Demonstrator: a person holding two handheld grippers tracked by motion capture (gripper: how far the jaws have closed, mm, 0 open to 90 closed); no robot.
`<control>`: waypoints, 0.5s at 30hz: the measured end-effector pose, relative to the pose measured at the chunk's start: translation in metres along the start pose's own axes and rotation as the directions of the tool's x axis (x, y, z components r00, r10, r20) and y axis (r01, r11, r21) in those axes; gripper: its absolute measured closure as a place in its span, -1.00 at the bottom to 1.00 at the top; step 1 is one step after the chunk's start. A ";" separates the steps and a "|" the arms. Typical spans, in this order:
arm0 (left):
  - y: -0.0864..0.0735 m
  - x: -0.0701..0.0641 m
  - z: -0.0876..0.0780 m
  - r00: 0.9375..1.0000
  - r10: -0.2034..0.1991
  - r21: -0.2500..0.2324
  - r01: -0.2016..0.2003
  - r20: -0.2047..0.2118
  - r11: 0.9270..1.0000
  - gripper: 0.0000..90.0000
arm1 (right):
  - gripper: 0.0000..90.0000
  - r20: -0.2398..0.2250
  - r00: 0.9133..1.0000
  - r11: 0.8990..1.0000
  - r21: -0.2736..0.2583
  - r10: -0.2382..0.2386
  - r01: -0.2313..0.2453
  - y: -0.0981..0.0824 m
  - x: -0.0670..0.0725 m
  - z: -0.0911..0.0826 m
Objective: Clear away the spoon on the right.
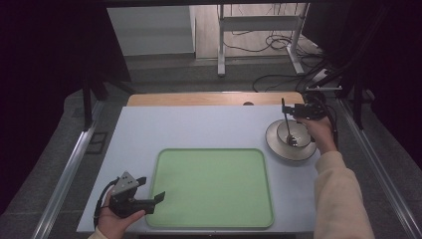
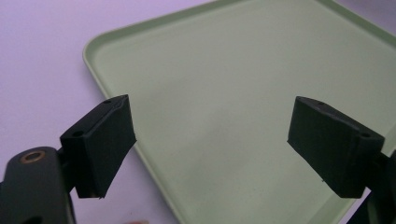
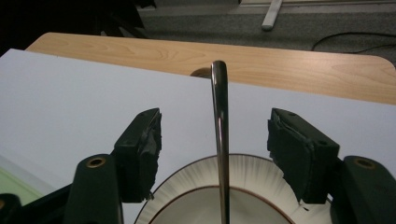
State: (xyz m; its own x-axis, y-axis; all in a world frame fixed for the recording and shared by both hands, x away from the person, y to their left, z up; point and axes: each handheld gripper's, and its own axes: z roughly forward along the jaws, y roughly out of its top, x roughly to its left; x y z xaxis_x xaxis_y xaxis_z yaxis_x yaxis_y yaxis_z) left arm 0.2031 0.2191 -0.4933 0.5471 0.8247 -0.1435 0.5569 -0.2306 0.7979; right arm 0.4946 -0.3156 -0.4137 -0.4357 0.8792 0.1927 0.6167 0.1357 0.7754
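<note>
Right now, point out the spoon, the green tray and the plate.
spoon (image 3: 220,140): right gripper view, middle of its handle.
green tray (image 1: 211,186): high view, bare centre.
plate (image 1: 272,141): high view, left rim.

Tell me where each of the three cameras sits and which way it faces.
High view: above the person's side, facing forward and down on the table; both forearms and claws show.
Left gripper view: rides the left claw, looking between open jaws onto the green tray.
Right gripper view: rides the right claw, open jaws either side of the spoon handle, above the plate.
Shared: the high view also shows the tray, spoon and plate.
</note>
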 end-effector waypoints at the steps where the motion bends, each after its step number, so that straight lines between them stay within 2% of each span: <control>1: 0.000 0.000 0.000 1.000 -0.001 -0.001 0.001 0.000 1.000 -0.68 | -0.19 0.002 1.000 1.000 -0.003 0.004 -0.004 0.001 -0.002 0.003; 15: -0.001 0.002 0.000 1.000 -0.005 -0.001 0.005 0.002 1.000 -0.68 | -0.04 -0.001 1.000 0.999 0.044 0.014 -0.014 -0.003 -0.007 0.029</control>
State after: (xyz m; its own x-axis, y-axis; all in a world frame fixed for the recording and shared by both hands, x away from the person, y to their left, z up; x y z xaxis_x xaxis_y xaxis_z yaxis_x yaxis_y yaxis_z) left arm 0.2036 0.2212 -0.4939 0.5450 0.8251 -0.1486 0.5590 -0.2255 0.7979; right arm 0.5144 -0.3091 -0.4348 -0.4280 0.8804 0.2045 0.6513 0.1435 0.7451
